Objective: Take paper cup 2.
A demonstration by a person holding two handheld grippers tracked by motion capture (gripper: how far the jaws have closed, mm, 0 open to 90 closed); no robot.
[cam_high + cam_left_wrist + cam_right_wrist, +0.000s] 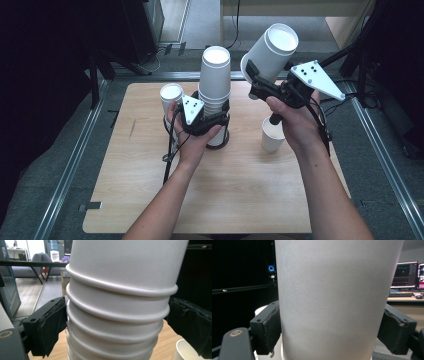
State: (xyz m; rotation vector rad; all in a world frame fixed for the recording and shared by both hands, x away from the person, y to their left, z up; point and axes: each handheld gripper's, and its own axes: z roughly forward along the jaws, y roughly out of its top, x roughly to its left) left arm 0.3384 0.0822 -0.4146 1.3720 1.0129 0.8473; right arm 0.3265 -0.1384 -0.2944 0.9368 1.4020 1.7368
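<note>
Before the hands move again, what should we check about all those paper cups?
1. Right gripper holds the lifted cup firmly: ok, jaws press both sides.
2. Left gripper steadies the cup stack: ok, jaws at both sides.
3. Stack stands straight: not ok, top cups lean a little in the left gripper view.
4. Lifted cup is free of the stack: ok, held apart in the air.
5. Loose cup on the table lies out of the way: cannot tell.
</note>
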